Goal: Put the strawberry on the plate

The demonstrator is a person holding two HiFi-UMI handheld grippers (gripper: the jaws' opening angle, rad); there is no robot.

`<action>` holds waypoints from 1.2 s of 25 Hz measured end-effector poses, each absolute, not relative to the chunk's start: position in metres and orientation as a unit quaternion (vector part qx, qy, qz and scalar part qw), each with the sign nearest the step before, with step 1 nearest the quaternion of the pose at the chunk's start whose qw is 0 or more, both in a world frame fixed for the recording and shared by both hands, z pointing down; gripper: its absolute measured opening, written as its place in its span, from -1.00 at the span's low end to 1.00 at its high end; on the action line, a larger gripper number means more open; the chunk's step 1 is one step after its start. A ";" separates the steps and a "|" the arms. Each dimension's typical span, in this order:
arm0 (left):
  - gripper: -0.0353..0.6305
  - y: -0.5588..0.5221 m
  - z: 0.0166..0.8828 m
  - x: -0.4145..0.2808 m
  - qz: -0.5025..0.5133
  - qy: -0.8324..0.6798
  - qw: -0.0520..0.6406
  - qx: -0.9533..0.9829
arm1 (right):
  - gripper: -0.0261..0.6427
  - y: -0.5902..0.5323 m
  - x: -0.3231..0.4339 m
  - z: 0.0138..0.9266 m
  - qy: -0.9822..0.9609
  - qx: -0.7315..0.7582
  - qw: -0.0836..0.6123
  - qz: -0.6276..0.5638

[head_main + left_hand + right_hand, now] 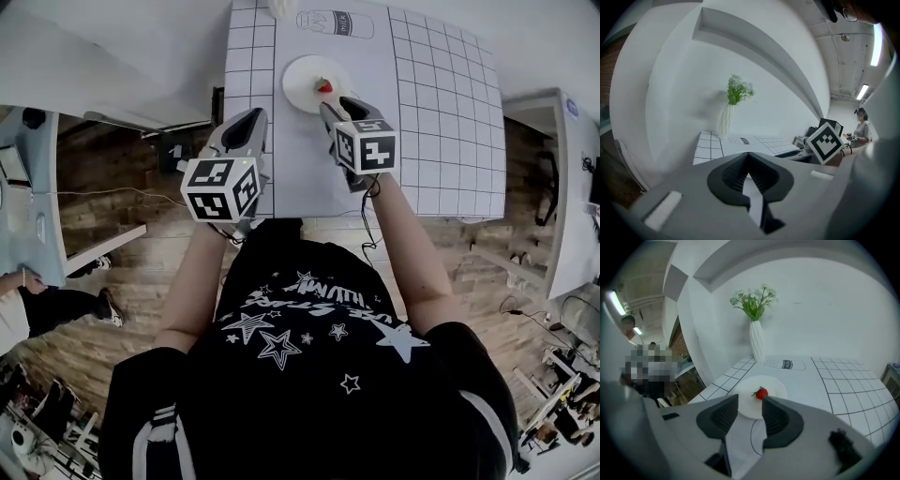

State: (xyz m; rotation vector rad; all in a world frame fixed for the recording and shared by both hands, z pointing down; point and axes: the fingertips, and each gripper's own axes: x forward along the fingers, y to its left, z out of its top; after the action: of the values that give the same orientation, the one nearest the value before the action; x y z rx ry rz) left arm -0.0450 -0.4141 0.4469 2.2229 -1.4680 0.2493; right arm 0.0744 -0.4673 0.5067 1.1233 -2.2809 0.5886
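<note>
**Strawberry (pixel 761 393) lies on the white plate (pixel 774 387)**
My right gripper (pixel 750 401) hovers just short of the plate, jaws apart and empty; my left gripper's (pixel 747 157) jaws meet on nothing. I judge the placing done, so all that remains is drawing clear without nudging the plate.

Plate (pixel 777 389) smooth matt white; strawberry (pixel 761 393) glossy; right gripper (pixel 750 398) matt grey plastic; floor (pixel 141 272) wood planks.

Black T-shirt (pixel 309 394), white stars (pixel 279 349). Grey left tongs (pixel 251 120), right tongs (pixel 339 105): black pads (pixel 777 418), black-white marker cubes (pixel 220 187), black cable (pixel 367 220).
</note>
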 end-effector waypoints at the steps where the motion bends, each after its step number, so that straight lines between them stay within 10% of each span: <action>1: -0.87 -0.409 0.444 -0.042 0.090 -0.534 0.230 0.809 | -0.43 -0.461 0.076 0.501 -0.846 0.414 0.259 0.215; 30: -0.87 -0.213 0.385 0.041 0.062 -0.545 0.171 0.819 | -0.88 -0.254 0.156 0.412 -0.891 0.384 0.163 0.177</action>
State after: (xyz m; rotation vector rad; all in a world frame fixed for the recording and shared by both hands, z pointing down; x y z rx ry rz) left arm 0.0410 -0.2127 0.3845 2.3257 -1.5466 0.1752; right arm 0.1563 -0.2543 0.4119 1.0959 -2.5424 0.5060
